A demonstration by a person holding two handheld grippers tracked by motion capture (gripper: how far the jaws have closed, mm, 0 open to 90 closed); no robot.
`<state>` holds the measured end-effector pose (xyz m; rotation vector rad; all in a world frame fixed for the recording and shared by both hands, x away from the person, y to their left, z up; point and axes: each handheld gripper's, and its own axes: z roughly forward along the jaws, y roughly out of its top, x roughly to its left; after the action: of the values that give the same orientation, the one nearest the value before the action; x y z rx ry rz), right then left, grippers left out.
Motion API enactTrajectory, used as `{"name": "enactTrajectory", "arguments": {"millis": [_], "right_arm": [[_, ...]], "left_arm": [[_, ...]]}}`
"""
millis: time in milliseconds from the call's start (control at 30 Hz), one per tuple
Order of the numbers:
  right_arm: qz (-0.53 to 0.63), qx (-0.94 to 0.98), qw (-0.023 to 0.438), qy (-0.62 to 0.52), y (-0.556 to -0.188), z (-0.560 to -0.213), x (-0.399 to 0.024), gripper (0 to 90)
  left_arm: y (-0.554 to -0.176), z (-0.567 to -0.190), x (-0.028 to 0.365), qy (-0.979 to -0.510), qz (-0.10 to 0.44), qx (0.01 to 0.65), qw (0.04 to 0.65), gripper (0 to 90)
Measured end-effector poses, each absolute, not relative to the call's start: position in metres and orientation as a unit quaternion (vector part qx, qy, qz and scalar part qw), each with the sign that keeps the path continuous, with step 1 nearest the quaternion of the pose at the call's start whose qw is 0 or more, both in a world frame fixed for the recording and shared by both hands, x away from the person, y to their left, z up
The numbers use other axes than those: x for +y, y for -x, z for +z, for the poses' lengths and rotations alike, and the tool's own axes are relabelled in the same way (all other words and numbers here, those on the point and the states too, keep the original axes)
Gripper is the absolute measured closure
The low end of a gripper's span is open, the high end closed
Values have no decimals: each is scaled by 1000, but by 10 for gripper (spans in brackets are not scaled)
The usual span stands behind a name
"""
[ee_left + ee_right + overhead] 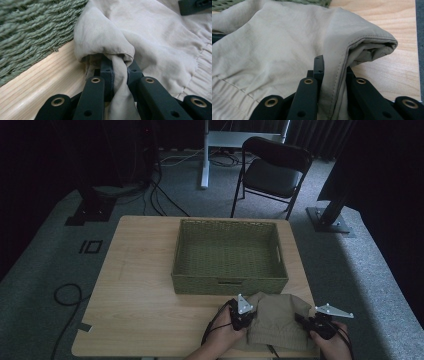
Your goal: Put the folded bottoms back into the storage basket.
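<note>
Left gripper and right gripper each pinched the beige garment, at 6 o'clock of the basket.

On my counter, a basket sits toward the far edge; a folded garment lies just before it, between my left claw and right claw.
</note>
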<state>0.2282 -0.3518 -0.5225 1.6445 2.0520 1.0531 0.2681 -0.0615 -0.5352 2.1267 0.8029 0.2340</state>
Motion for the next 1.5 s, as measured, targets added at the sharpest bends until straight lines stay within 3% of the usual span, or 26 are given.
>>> {"name": "enactTrajectory", "arguments": {"millis": [667,1500], "right_arm": [[428,709,154,-539,-220,-460,-343,817],[477,705,172,-496,-261,-390,-318,817]], "left_arm": [[-260,-465,-33,-829,103,296,463,819],[-290,-397,2,-799,142,296,504,819]]}}
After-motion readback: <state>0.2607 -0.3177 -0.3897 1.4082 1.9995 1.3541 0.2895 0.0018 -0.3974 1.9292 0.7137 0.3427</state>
